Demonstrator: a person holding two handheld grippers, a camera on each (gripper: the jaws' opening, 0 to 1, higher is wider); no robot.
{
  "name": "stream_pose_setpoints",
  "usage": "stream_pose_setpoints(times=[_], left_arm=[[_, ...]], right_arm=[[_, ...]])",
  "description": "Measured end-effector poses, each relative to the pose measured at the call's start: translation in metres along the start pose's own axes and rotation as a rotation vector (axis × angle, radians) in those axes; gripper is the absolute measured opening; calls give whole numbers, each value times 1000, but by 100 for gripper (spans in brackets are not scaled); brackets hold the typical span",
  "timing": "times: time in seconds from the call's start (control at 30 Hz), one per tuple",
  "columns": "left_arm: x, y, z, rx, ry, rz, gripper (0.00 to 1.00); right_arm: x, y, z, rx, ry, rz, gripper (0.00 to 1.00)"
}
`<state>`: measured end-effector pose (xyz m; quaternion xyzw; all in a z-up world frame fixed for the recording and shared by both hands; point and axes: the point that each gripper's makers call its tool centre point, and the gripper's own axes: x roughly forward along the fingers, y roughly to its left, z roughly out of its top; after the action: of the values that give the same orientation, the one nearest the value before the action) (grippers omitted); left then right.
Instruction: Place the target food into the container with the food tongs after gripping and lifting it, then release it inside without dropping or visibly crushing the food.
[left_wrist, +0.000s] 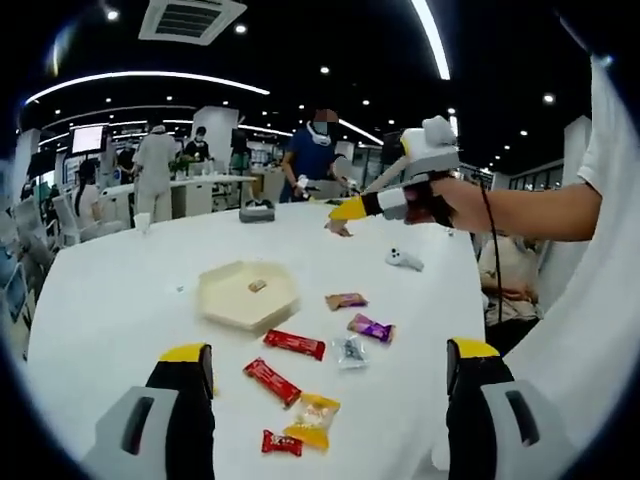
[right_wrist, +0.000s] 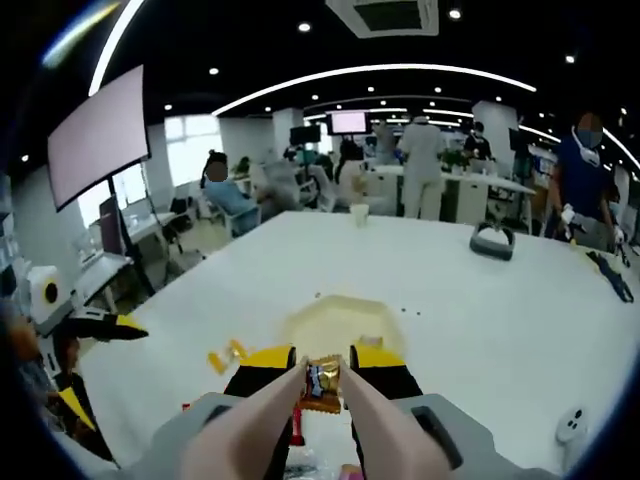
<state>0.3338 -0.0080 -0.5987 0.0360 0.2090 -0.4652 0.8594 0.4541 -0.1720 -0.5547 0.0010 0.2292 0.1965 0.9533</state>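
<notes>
My right gripper is shut on beige food tongs. The tongs' tips pinch a gold-wrapped snack, held in the air just short of the cream hexagonal container. Seen from the left gripper view, the right gripper hovers over the far side of the table in a person's hand. The container has one small piece of food in it. My left gripper is open, with its jaws wide apart above loose snacks.
Wrapped snacks lie near the container: red ones, a yellow one, a purple one and a brown one. A white device and a black object sit further back on the white table. People stand behind.
</notes>
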Motion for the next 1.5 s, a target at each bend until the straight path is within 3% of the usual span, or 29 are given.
stream_pose_setpoints(times=[0.1,0.2,0.33,0.47,0.7,0.83,1.03,1.1,1.2,1.47,1.5], left_arm=[[0,-3,2,-13,-28,-9,98],[-3,-1,-6,-5,6,2,97],[-11,2,-6,-9,-7,20,97],[-17,4,-5,-25,-18,29,96],[-24,10,-13,-28,15,35,96],[-23,6,-15,-22,21,13,95],[-22,7,-13,-20,40,34,95],[-18,-1,-11,-2,30,7,96],[-13,-7,-21,28,74,-13,97],[-9,1,-10,3,31,9,99],[-4,2,-13,-4,49,5,99]], right_arm=[[9,3,2,-19,8,6,20],[25,5,7,-25,13,15,20],[40,8,13,-50,15,34,20],[48,13,16,-54,20,51,20],[57,12,25,-62,6,58,20],[61,12,28,-74,-2,64,20],[70,16,27,-78,8,83,20],[73,14,31,-89,4,84,20],[76,10,32,-83,4,81,20],[84,5,41,-102,6,79,20],[85,3,41,-107,9,78,20]])
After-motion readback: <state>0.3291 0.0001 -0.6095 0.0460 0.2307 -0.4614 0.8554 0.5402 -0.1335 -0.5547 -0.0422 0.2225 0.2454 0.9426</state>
